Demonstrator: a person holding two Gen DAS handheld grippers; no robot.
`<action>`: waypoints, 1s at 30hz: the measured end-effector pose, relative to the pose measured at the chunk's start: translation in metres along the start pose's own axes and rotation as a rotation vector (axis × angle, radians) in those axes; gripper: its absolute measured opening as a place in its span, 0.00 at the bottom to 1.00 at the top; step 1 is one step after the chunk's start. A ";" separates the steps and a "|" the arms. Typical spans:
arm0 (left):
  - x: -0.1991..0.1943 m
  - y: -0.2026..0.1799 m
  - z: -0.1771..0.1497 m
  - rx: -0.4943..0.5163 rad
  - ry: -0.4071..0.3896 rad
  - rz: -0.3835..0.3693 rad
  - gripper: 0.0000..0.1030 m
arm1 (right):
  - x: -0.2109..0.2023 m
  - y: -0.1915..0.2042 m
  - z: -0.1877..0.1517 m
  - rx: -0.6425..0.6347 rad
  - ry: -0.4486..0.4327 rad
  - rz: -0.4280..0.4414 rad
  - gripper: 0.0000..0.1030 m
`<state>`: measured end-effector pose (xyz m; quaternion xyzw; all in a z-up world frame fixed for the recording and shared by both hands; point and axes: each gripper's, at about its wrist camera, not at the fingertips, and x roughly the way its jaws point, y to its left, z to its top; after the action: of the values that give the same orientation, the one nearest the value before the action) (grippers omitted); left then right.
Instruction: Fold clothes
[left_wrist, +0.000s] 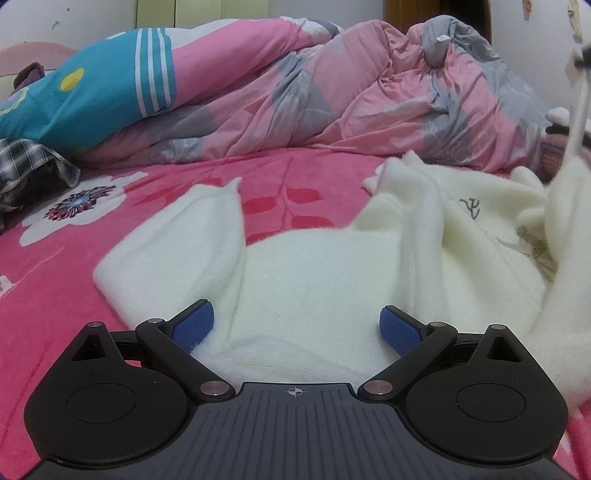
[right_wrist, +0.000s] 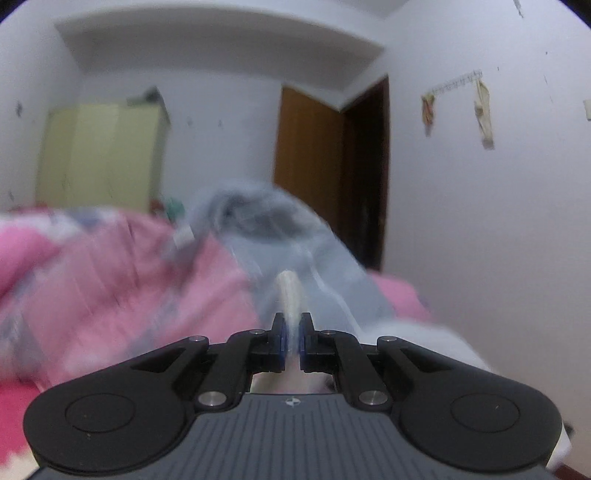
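Observation:
A white fleece garment (left_wrist: 314, 266) lies spread on the pink floral bedsheet (left_wrist: 55, 295), one sleeve reaching toward the upper left. My left gripper (left_wrist: 297, 326) hovers low over its near edge, open, with the blue pads (left_wrist: 194, 325) wide apart and nothing between them. At the right edge of the left wrist view, part of the garment is lifted up in a blurred strip. In the right wrist view my right gripper (right_wrist: 291, 332) is shut on a thin fold of the white garment (right_wrist: 290, 291), raised above the bed; the view is blurred.
A crumpled pink and grey quilt (left_wrist: 332, 96) is heaped along the far side of the bed. A blue striped pillow (left_wrist: 92, 96) and a plaid cloth (left_wrist: 26, 162) lie at the left. A wooden door (right_wrist: 314, 158), a yellow wardrobe (right_wrist: 99, 155) and white walls stand behind.

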<state>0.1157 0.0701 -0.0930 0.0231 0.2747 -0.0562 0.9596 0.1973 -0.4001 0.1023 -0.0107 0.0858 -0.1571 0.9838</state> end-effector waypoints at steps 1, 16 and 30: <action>0.000 0.000 0.000 0.001 0.001 0.001 0.95 | -0.004 -0.001 -0.011 0.000 0.028 0.003 0.06; -0.016 -0.001 0.009 -0.029 0.012 -0.019 0.96 | -0.131 -0.025 -0.108 0.126 0.191 0.163 0.92; -0.061 0.004 -0.002 -0.441 0.206 -0.454 0.98 | -0.158 -0.071 -0.172 0.652 0.445 0.447 0.97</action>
<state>0.0637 0.0803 -0.0620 -0.2414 0.3739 -0.2051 0.8717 -0.0024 -0.4175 -0.0376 0.3526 0.2414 0.0420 0.9031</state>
